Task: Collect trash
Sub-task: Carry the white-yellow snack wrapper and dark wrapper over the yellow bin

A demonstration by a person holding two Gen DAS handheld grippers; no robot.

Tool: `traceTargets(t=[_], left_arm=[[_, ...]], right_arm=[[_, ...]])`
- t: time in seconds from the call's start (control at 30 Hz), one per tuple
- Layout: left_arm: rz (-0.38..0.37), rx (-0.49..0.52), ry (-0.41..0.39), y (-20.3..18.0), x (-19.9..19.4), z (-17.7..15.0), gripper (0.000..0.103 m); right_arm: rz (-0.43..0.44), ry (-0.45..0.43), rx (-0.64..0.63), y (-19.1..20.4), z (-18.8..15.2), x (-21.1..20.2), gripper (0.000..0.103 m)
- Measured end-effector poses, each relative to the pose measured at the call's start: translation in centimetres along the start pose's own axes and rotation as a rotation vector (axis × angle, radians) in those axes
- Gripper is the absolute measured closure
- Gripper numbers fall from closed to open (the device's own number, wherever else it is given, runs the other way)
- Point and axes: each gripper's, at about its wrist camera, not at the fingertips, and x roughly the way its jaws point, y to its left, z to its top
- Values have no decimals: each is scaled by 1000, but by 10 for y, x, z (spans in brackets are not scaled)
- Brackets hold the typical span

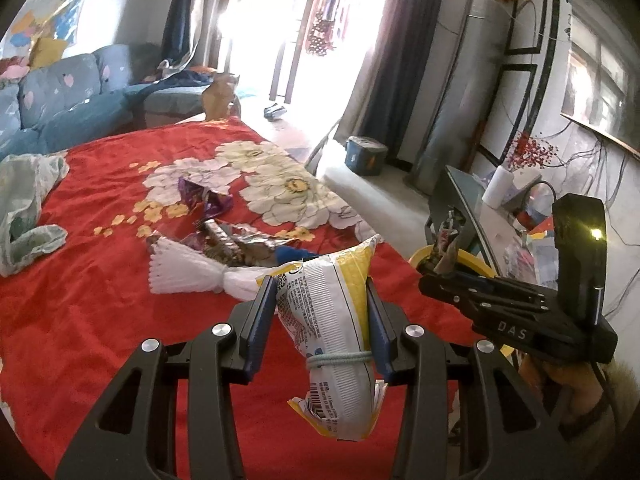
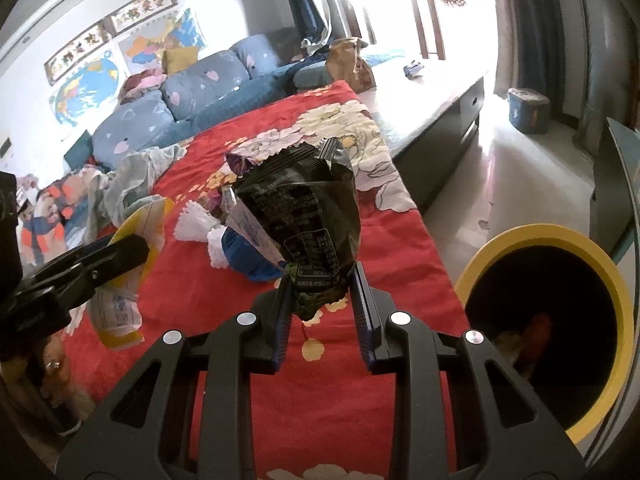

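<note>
My left gripper (image 1: 320, 296) is shut on a white and yellow snack bag (image 1: 332, 344) tied with a band, held above the red bedspread (image 1: 100, 320); the bag also shows in the right wrist view (image 2: 120, 280). My right gripper (image 2: 322, 284) is shut on a dark crumpled snack bag (image 2: 300, 216), held near a yellow-rimmed trash bin (image 2: 560, 320) at the bed's right edge. In the left wrist view the right gripper (image 1: 444, 252) is above the bin's rim (image 1: 476, 260). More wrappers lie on the bed: a purple one (image 1: 204, 200), a silver one (image 1: 236, 242), white foam netting (image 1: 188, 272).
A green cloth (image 1: 24, 208) lies at the bed's left. A blue sofa (image 2: 192, 96) stands behind the bed. A blue box (image 1: 366, 156) sits on the floor by the curtains. A cluttered side table (image 1: 520, 216) stands at the right. A brown paper bag (image 2: 348, 64) stands beyond the bed.
</note>
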Motion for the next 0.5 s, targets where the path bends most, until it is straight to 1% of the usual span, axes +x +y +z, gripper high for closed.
traceTargets(t=[0.5], left_arm=[[-43,60,-4,-29,5,5,62]], right_arm=[[-26,-32,43,-19,2,-15,81]])
